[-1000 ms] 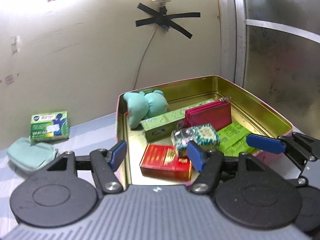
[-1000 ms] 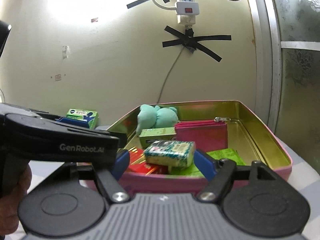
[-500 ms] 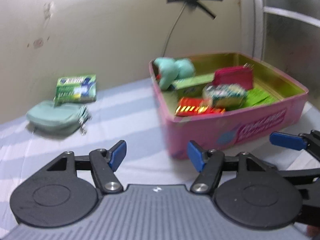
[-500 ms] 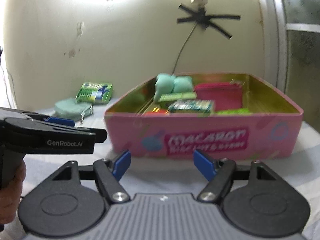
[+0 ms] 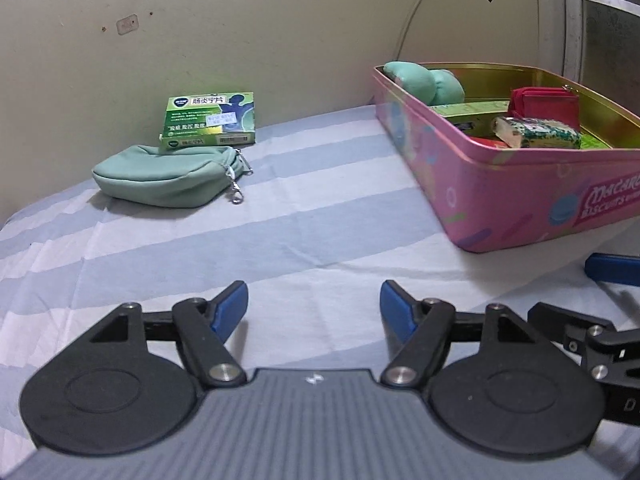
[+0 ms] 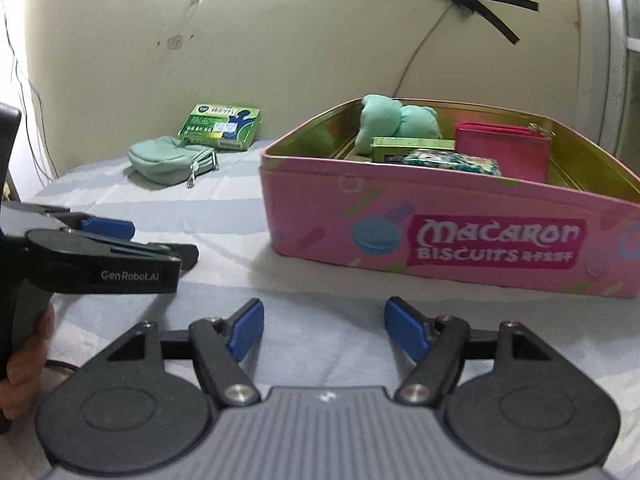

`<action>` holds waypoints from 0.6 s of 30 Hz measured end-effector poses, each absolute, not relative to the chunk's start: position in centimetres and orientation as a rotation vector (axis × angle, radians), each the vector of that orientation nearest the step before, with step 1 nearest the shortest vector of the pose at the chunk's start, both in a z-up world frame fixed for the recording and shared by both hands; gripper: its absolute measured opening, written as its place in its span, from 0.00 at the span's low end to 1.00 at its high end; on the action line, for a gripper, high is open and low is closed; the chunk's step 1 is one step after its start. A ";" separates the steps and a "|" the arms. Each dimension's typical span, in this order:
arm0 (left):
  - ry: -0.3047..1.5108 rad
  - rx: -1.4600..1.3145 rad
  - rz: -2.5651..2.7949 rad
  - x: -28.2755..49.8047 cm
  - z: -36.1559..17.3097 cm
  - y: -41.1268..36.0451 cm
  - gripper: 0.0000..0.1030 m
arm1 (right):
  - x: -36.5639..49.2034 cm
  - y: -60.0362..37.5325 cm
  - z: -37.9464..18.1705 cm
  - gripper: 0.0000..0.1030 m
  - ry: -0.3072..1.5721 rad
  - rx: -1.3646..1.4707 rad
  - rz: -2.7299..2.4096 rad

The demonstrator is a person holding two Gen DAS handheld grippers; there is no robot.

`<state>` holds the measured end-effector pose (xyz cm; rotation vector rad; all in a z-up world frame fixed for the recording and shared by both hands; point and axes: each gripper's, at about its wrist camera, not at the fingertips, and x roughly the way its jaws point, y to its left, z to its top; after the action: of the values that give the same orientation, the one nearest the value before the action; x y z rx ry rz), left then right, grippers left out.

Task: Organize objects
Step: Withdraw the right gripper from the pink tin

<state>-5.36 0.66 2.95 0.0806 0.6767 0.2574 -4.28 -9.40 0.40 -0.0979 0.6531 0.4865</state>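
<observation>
Left gripper [image 5: 314,306] low over the striped blue-and-white sheet [image 5: 304,232], jaws apart and just widened further, nothing between the blue pads, only bare cloth in the gap

Right gripper [image 6: 324,328] likewise parted, about half wide, empty, blue fingertips [image 6: 246,328] hanging above the sheet just short of the pink tin's front wall

Pink biscuit tin [image 6: 460,236] straight ahead and slightly right of the right gripper, lettered "Macaron Biscuits" on the facing side, gold inside, lid off; ahead and well to the right of the left gripper

Inside the tin: mint plush toy [image 6: 394,122] at the far left corner, green carton [image 6: 412,148] lying in front of it, red-pink zip wallet [image 6: 504,152] standing against the far right side, floral wrapped packet [image 5: 538,132] nearest the front rim, a red box [image 5: 490,142] just showing beneath that packet

Outside the tin, far ahead and left of both grippers: mint zip pouch [image 5: 164,176] flat on the sheet, metal clips at its right end; green medicine box [image 5: 210,120] touching the pouch's far edge and propped against the wall

Left gripper's black body with "GenRobot.AI" on it at the left edge of the right wrist view, a person's fingers [image 6: 24,364] around its handle

Black tape cross and a white cable on the wall [image 6: 280,40] above the tin
</observation>
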 end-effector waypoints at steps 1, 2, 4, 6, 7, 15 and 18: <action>0.675 0.078 0.258 -5.4 3.0 0.9 0.73 | -4.4 -9.1 0.4 0.69 0.652 -0.109 0.490; 0.673 0.074 0.257 -5.4 2.9 1.2 0.73 | -4.4 -8.7 0.3 0.69 0.652 -0.118 0.493; 0.670 0.069 0.261 -5.6 2.9 1.7 0.73 | -4.5 -8.0 0.3 0.69 0.653 -0.132 0.505; 0.669 0.065 0.269 -5.7 2.9 2.2 0.73 | -4.7 -7.1 0.3 0.70 0.652 -0.148 0.515; 0.669 0.063 0.274 -5.8 2.9 2.6 0.74 | -4.7 -6.8 0.3 0.70 0.654 -0.152 0.522; 0.665 0.042 0.325 -6.6 2.8 6.1 0.78 | -5.0 -3.2 0.2 0.73 0.647 -0.196 0.578; 0.644 0.041 0.346 -7.2 2.5 7.5 0.82 | -5.4 -1.8 0.1 0.74 0.631 -0.209 0.589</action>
<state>-7.21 7.51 2.49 0.0407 0.6437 0.3456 -5.35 -1.84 0.05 -0.2089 0.6306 0.5893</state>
